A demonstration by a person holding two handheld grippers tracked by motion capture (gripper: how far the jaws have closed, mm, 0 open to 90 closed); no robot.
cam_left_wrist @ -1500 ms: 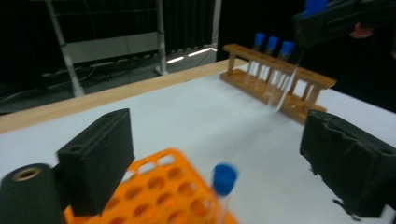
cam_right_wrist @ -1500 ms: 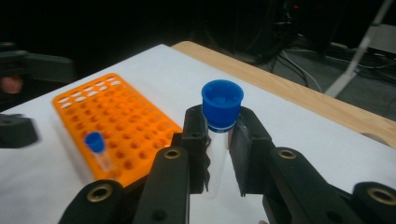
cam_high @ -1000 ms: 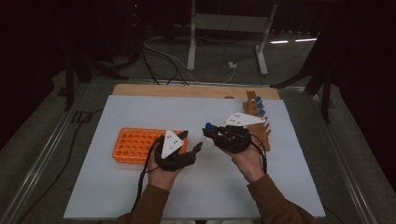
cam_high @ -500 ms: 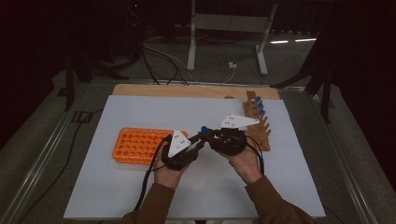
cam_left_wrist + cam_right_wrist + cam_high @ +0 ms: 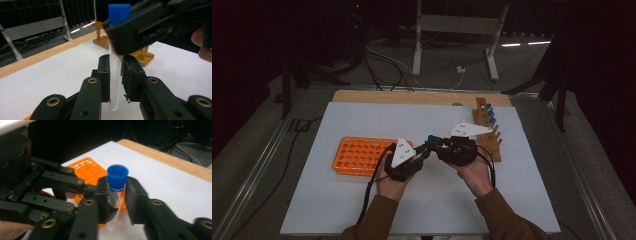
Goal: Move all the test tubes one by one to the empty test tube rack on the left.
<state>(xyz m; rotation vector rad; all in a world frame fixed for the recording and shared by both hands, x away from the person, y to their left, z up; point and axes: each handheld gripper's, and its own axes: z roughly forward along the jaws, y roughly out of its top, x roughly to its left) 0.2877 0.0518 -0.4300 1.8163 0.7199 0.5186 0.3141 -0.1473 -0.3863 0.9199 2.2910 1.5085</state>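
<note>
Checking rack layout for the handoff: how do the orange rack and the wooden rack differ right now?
The orange rack is a flat plastic tray of round holes, none filled in the high view; the wooden rack is a peg stand carrying blue-capped tubes. The orange rack lies beside the left gripper, the wooden rack behind the right gripper. Both rest on the white sheet.

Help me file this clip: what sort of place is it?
Probably a lab-style test bench in a darkened workroom: a white table carries an orange tube rack and a wooden rack of blue-capped tubes, with loose cables and a metal stand on the floor behind.
</note>
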